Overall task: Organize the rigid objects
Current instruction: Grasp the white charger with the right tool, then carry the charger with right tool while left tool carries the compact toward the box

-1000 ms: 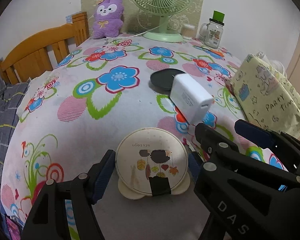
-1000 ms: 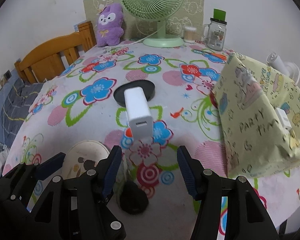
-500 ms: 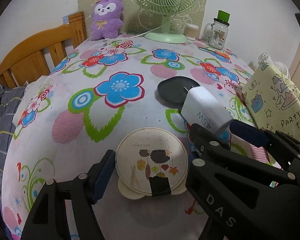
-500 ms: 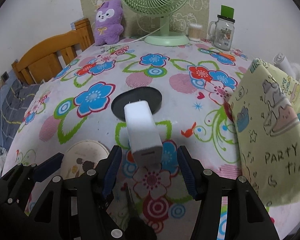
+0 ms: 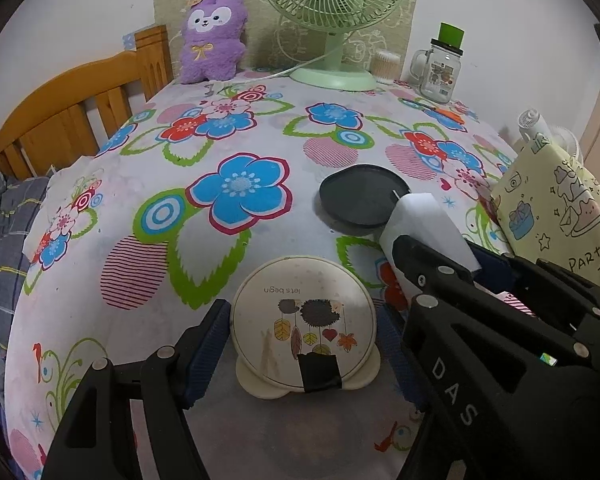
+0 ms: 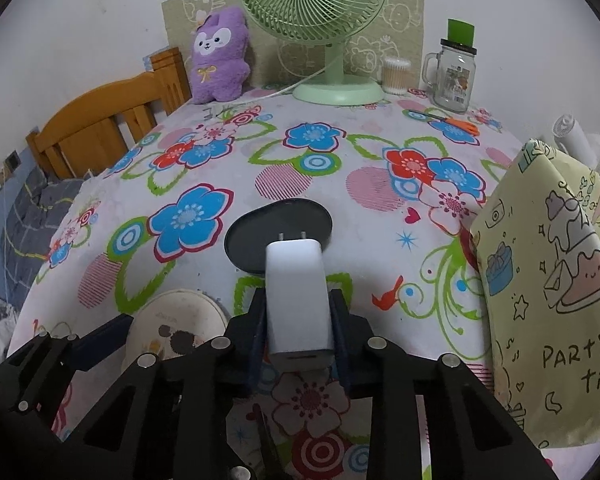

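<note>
White charger (image 6: 298,300) gripped in the right gripper (image 6: 299,330), prongs pointing toward the black tray (image 6: 278,232).

The jaws clamp both sides of the charger above the flowered tablecloth (image 6: 312,160). The left gripper (image 5: 300,344) stands open around the round cream tin (image 5: 304,330), its blue pads (image 5: 210,340) just beside the tin's sides.
</note>
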Action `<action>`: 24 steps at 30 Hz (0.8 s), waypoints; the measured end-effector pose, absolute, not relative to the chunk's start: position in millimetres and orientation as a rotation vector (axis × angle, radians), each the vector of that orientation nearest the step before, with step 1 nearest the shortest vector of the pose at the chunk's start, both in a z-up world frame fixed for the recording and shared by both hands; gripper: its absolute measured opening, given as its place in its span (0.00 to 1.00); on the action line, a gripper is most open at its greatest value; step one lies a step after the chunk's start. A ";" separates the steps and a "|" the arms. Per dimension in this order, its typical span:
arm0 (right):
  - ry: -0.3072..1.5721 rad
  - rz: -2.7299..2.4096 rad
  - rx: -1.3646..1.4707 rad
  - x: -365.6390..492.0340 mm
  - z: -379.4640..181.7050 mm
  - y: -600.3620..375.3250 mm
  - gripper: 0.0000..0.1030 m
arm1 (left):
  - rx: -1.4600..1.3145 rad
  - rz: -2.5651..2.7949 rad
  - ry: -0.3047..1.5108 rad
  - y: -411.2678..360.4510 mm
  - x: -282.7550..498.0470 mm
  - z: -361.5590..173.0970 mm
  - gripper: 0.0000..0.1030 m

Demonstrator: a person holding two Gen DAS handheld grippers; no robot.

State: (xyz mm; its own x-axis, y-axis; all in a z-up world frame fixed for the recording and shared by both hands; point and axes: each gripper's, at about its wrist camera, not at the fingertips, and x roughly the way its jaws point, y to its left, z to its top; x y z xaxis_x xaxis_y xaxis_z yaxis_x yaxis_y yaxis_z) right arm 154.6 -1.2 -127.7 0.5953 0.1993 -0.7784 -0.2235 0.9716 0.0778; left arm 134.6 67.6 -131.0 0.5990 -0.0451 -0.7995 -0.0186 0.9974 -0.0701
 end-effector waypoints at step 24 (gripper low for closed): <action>0.862 0.217 0.011 104.5 -98.5 -41.7 0.30 | -0.034 -0.046 0.857 29.5 91.2 -100.2 0.74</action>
State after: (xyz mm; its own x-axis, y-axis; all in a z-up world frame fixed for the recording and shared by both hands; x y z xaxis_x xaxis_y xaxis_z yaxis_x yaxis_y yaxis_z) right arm 104.5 -41.7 -98.5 0.6303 0.1937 -0.7518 -0.1847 0.9780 0.0972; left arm 91.2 29.5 -100.2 0.6538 -0.0542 -0.7547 0.0266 0.9985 -0.0486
